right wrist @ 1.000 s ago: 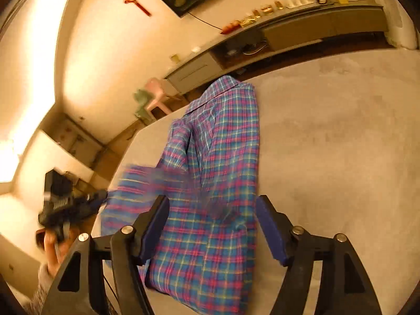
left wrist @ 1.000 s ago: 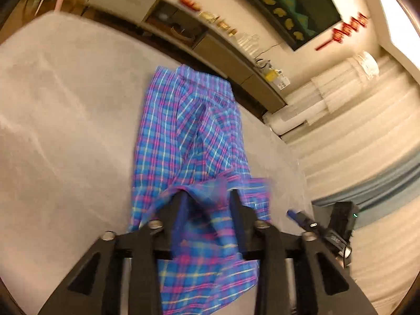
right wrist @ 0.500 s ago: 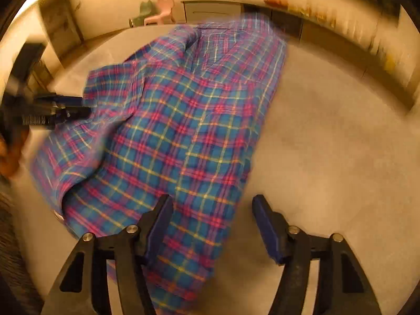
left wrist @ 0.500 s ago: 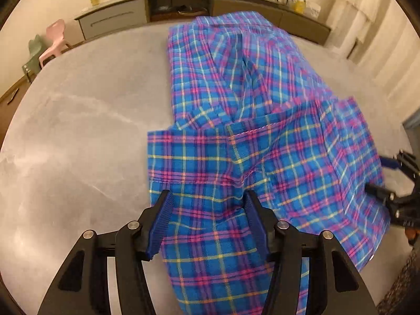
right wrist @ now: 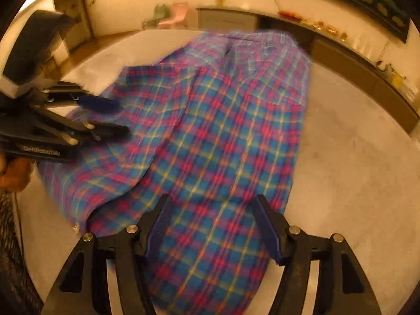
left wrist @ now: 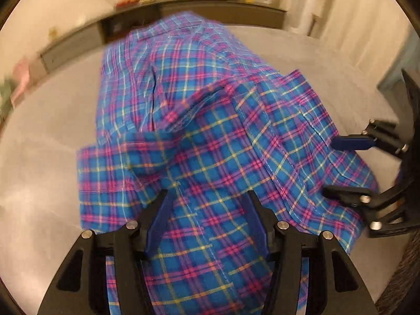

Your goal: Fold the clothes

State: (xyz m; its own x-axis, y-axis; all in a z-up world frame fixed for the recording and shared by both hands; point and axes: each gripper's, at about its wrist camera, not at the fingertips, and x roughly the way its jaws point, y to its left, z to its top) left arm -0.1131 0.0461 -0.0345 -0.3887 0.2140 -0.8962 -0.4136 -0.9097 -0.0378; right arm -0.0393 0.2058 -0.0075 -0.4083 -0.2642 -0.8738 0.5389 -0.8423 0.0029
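A blue, pink and yellow plaid shirt (left wrist: 199, 120) lies lengthwise on a grey table (left wrist: 47, 157), its near part rumpled and folded over. It also shows in the right wrist view (right wrist: 225, 131). My left gripper (left wrist: 207, 204) is open, its fingers spread over the near cloth, nothing pinched. My right gripper (right wrist: 212, 210) is open over the shirt's near end. Each gripper shows in the other's view: the right one (left wrist: 349, 168) at the shirt's right edge, the left one (right wrist: 105, 118) at the left edge, both with jaws apart.
A long low cabinet (right wrist: 354, 60) with small items on top runs along the far wall. Pale curtains (left wrist: 328, 13) hang at the right. Small pink and green chairs (right wrist: 173, 13) stand beyond the table's (right wrist: 354, 170) far edge.
The left gripper let go of the shirt and opened. Both grippers swung down over the near end of the shirt, which now lies rumpled on the table.
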